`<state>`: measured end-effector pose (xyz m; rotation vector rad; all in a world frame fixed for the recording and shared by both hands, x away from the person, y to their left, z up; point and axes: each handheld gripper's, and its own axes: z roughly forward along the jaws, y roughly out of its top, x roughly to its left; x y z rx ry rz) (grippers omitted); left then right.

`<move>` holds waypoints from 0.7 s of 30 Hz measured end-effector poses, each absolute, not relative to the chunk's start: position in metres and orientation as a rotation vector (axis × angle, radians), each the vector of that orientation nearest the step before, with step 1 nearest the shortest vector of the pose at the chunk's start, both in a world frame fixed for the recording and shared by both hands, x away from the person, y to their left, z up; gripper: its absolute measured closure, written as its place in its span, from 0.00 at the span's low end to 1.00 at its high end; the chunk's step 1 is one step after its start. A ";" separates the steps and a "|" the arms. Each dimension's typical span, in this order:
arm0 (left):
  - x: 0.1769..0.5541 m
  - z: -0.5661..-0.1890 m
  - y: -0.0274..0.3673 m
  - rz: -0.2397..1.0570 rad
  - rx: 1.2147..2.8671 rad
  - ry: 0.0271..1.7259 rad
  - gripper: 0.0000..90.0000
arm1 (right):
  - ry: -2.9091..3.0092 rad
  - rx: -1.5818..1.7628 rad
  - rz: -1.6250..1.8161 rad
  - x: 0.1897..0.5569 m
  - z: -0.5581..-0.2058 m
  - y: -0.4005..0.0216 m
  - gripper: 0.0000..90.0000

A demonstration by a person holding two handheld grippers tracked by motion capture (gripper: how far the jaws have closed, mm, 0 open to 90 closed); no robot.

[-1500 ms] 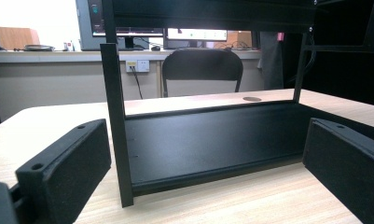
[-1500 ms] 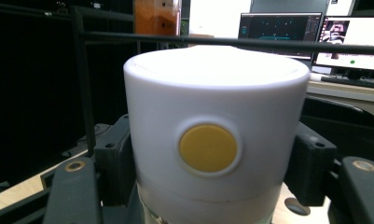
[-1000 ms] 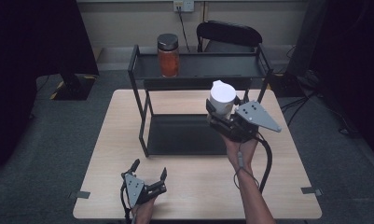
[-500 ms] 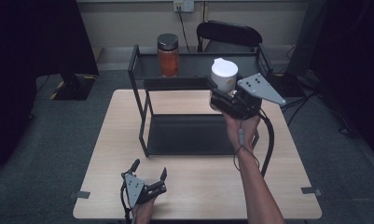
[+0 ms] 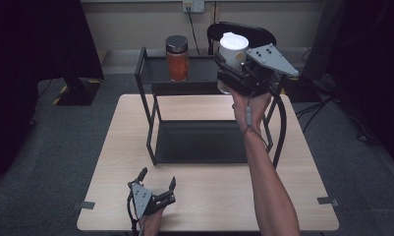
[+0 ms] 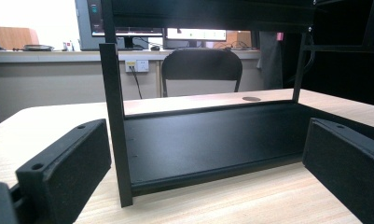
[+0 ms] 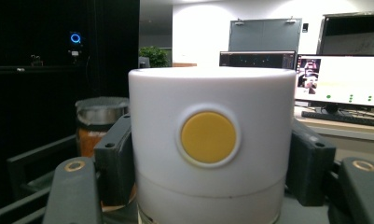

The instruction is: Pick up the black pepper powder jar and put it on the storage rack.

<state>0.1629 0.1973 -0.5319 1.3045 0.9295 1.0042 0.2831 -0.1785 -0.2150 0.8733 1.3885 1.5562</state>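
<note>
Since the earlier frame, right gripper (image 5: 230, 66) has lifted the white jar (image 5: 232, 49), firmly clamped, level with the black rack (image 5: 150, 128)'s top shelf, right of orange jar (image 5: 177, 58). Placing remains; left gripper (image 5: 157, 184) rests open.

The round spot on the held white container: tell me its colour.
Yellow round spot; clearest in the right gripper view.

No readable text anywhere. White container (image 7: 208, 144) has just a plain yellow dot (image 7: 208, 136), no lettering. Monitors (image 7: 341, 81) in the background show sth on screen, too small and blurred to read. Orange jar (image 5: 177, 58): no label visible.
</note>
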 end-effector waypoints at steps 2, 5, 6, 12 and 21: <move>0.163 -0.532 0.197 1.005 1.304 0.931 0.00 | 1.386 0.875 1.563 0.289 -0.213 -0.176 0.34; 0.163 -0.532 0.197 1.006 1.304 0.931 0.00 | 1.378 0.877 1.553 0.296 -0.211 -0.172 0.34; 0.163 -0.532 0.197 1.005 1.304 0.931 0.00 | 1.377 0.873 1.552 0.299 -0.210 -0.171 0.34; 0.163 -0.532 0.197 1.007 1.305 0.931 0.01 | 1.385 0.880 1.540 0.317 -0.205 -0.166 0.34; 0.163 -0.532 0.197 1.006 1.306 0.929 0.00 | 1.415 0.905 1.512 0.338 -0.204 -0.157 0.34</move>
